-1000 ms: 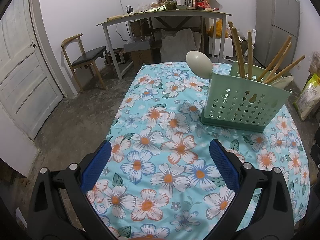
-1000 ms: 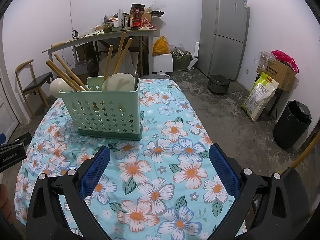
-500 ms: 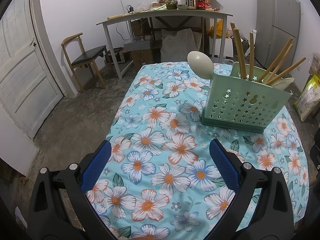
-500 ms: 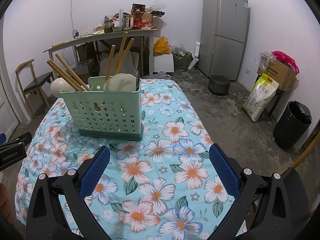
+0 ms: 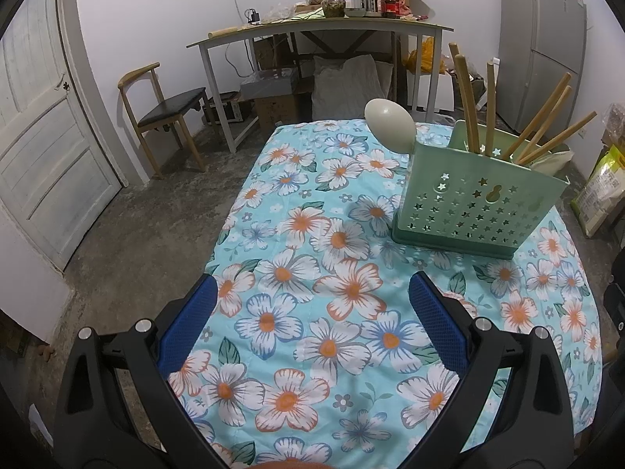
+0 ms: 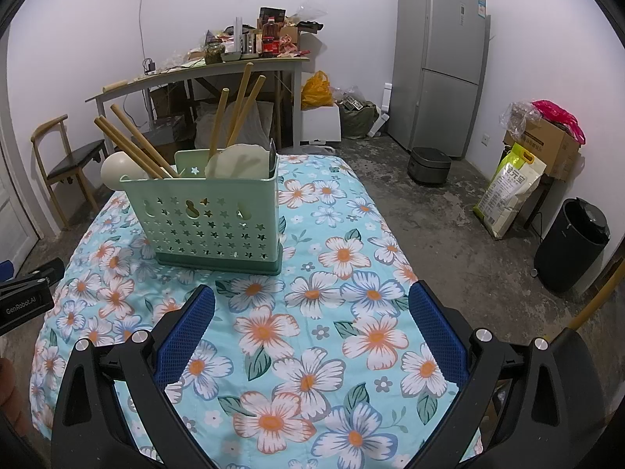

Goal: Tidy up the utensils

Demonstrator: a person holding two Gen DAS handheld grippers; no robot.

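We see one pale green utensil holder (image 6: 213, 219) standing upright on the flowered tablecloth (image 6: 312, 351), ahead of both grippers and apart from them. From it rise six wooden handles (image 6: 133, 144): three lean toward the left side in the right wrist view, and three stand nearer the middle (image 6: 238, 107). We count two cream spoon bowls: one spoon (image 5: 390, 125) pokes out past the holder's end wall, and a second spoon (image 6: 238, 162) rests inside behind the front wall. A grey blade-like edge (image 6: 272, 156) shows at the holder's right end; we cannot identify it.

The left gripper (image 5: 312, 312) hovers over bare cloth with its jaws spread wide and nothing between the blue pads (image 5: 187, 324). The right gripper (image 6: 311, 312) is likewise spread wide and empty.

Around the table we note one wooden chair (image 5: 164, 117), one cluttered side table (image 5: 320, 29), one refrigerator (image 6: 439, 62), one black bin (image 6: 572, 244) and one yellow-green sack (image 6: 508, 189). Nothing lies between either gripper and the holder.

The lower parts of all utensils are hidden behind the perforated wall. Only a corner of the left gripper's body is visible at the right wrist view's edge.
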